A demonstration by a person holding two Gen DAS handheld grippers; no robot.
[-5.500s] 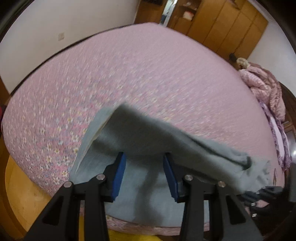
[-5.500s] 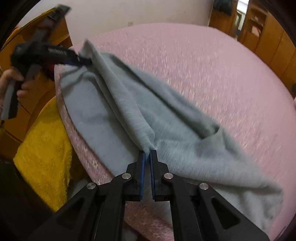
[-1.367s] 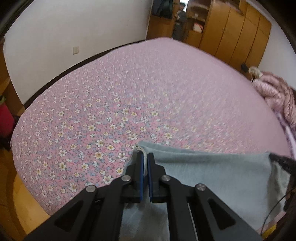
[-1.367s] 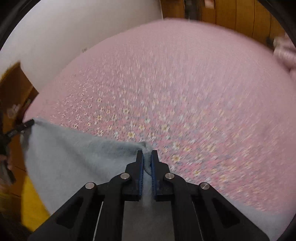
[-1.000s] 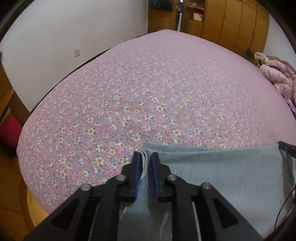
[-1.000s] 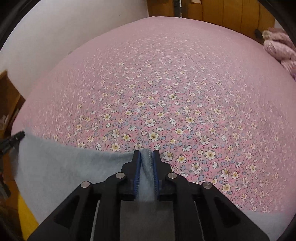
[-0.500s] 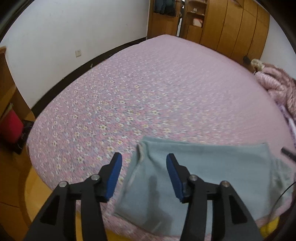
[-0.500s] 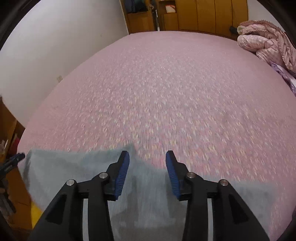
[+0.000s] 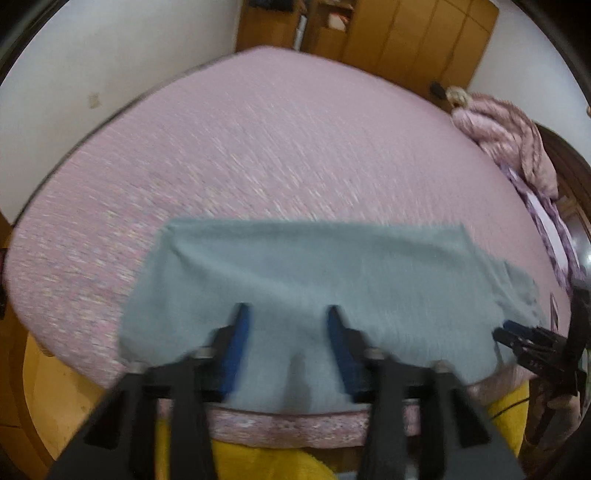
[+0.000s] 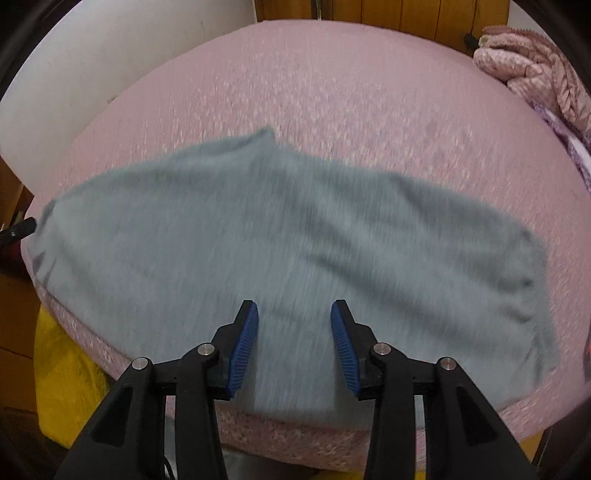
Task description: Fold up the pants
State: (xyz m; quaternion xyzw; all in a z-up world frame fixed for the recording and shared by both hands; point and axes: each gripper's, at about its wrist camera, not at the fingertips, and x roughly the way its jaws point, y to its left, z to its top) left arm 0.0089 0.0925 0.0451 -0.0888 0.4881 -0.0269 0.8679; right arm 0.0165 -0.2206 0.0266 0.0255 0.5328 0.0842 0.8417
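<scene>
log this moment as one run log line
stage: fold laid | pants: flat on bed | left tongs: closing, empty | right tongs: open, empty

We see the pants point(image 10: 295, 240) as soft, matt grey knit cloth. The bed point(image 9: 277, 147) wears a matt pink printed cotton sheet. Each tool point(image 10: 294, 343) looks like matt black plastic with ribbed blue pads point(image 10: 243, 350) and shiny metal screws. The wardrobe point(image 9: 406, 33) is smooth, lightly glossy wood; the quilt point(image 10: 535, 62) looks puffy, faintly sheened cloth.
</scene>
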